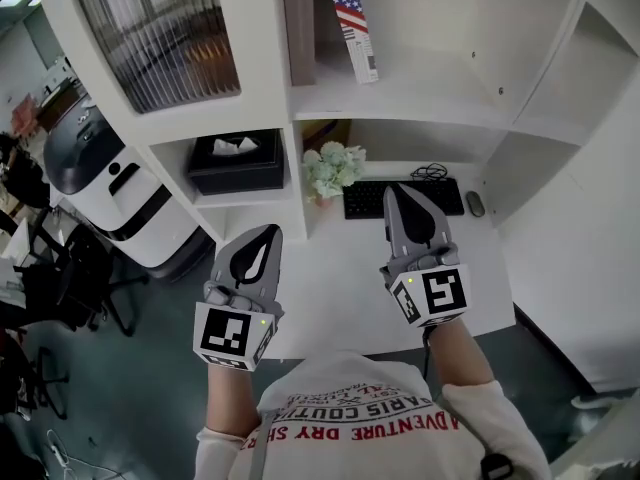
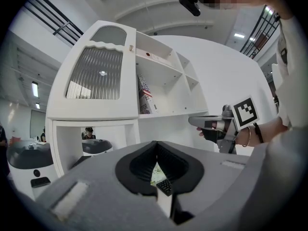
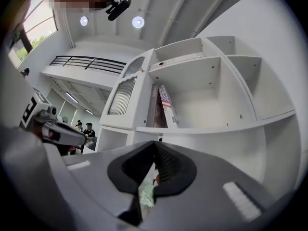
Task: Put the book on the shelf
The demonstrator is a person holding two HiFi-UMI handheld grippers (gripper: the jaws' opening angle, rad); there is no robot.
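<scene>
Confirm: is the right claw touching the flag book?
Apart. Head view: the right claw, shut and empty, is down by the keyboard; the flag book stands up on the shelf, a clear gap between them.

the right gripper (image 3: 155,145) had its jaws together, empty. beyond stood the white shelf (image 3: 216,126); on it a flag-covered book (image 3: 167,105) leaned against a brown book (image 3: 155,110). the left gripper (image 3: 57,131) showed at left.
</scene>
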